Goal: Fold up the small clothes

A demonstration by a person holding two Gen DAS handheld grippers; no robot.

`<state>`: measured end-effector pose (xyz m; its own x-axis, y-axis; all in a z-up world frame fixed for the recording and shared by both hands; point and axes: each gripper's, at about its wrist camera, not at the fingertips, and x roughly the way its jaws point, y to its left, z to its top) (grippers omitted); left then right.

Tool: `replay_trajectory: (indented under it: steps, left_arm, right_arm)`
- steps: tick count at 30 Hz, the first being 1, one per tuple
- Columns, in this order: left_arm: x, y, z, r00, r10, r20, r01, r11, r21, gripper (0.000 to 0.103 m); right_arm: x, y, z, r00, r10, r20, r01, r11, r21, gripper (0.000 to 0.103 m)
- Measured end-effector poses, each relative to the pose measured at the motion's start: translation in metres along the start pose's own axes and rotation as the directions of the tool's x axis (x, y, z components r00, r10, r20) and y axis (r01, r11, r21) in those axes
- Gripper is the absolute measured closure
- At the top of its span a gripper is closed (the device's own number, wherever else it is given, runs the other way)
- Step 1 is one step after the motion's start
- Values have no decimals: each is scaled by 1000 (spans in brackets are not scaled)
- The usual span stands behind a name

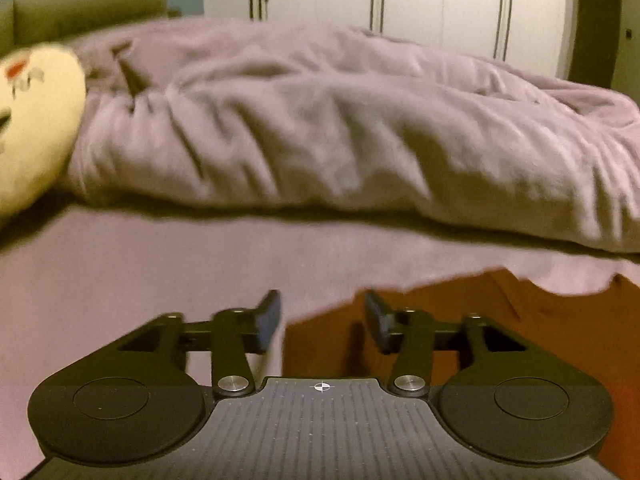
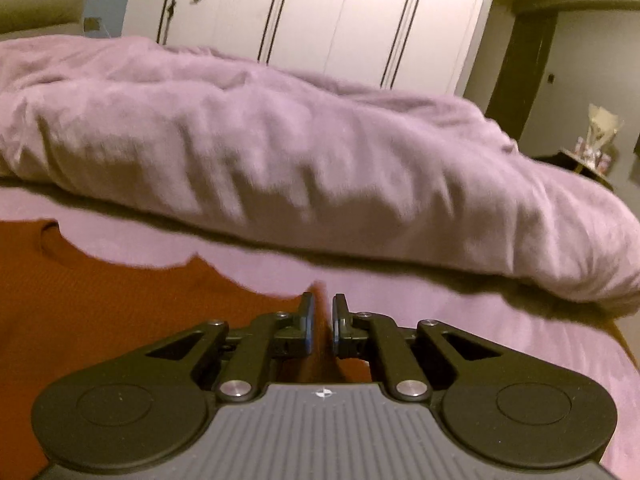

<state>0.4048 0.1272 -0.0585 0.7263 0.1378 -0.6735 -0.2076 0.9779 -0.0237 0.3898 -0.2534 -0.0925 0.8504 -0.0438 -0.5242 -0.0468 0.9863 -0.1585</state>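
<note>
Bed sheet (image 1: pixel 120 280), lilac: the work surface, flat under both my grippers.

Duvet (image 1: pixel 320 132), lilac, bunched in a long ridge across the far side; it limits how far the garment can be spread that way.

Wardrobe (image 2: pixel 320 12), white doors, behind the bed; no concern.

Garment (image 2: pixel 100 300), rust-orange, small top with a round neckline: lies flat on the sheet near me, its far edge wavy.

Cushion (image 1: pixel 32 120), cream, printed, at the left end of the duvet, well apart from the garment.

Left gripper (image 1: pixel 320 320): jaws standing apart, nothing between them, poised over the garment's left edge.

Right gripper (image 2: pixel 323 322): jaws narrowly parted, orange cloth in the gap; whether the pads press it I cannot tell.

Handling note: I judge the fold is being laid; I should set both corners level and smooth the wavy edge before letting go.
</note>
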Motion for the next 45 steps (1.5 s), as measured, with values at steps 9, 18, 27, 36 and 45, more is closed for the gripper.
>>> replay_trajectory:
  steps: [9,18,27,36,45]
  left_arm:
    - [-16,6,-47,987,-122,-107,131,988,82,40]
    - [-3,-6,-29,997,-54,-50,59,994,93,92]
    - [4,-19,-30,989,151,-1,-150,980,128,71]
    - [-57,-73,-60,991,-114,63,106,987,122,22]
    - [-15,-104,-75,997,-82,1,81,987,139,5]
  right_arm:
    - [-30,-18,-40,982,180,-51,-176,981,81,60]
    - [-12,0,-22,989,127,-73,-124,992,35,100]
    - [4,24,-24,995,-81,-67,72,989,-128,97]
    - [-65,51,-34,974,212,80,-213,977,-1,76]
    - [-43,93,-52,973,223,64,-212,966,-147,46]
